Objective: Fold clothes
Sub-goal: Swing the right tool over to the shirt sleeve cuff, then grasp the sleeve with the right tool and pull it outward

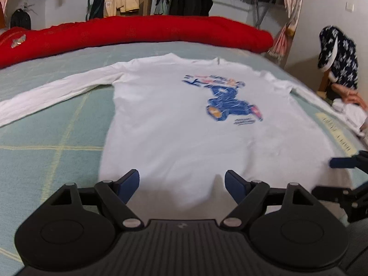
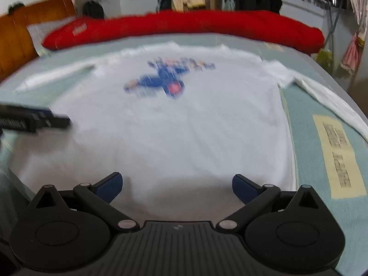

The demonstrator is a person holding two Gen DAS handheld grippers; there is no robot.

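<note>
Shirt: white long-sleeved shirt [image 1: 174,119] spread flat, front up, on the bed [image 1: 46,124]; neck toward the far side, hem nearest both cameras.
Print: blue cartoon figure [image 1: 230,101] with orange and red touches on the chest, blurred lettering above it.
Sleeves: one sleeve [image 1: 53,92] stretched straight out across the sheet; the other sleeve [image 2: 326,99] angled along the bed edge, bunched at the shoulder.
Bed cover: pale green sheet with thin yellow lines and a cream label patch [image 2: 338,154].
Behind the shirt: red quilt [image 1: 138,32] rolled along the far side.
Left gripper [image 1: 182,182]: jaws spread wide over the hem, nothing between the pads.
Right gripper [image 2: 177,185]: jaws likewise apart above the hem, holding nothing.
Containers: none discernible.
</note>
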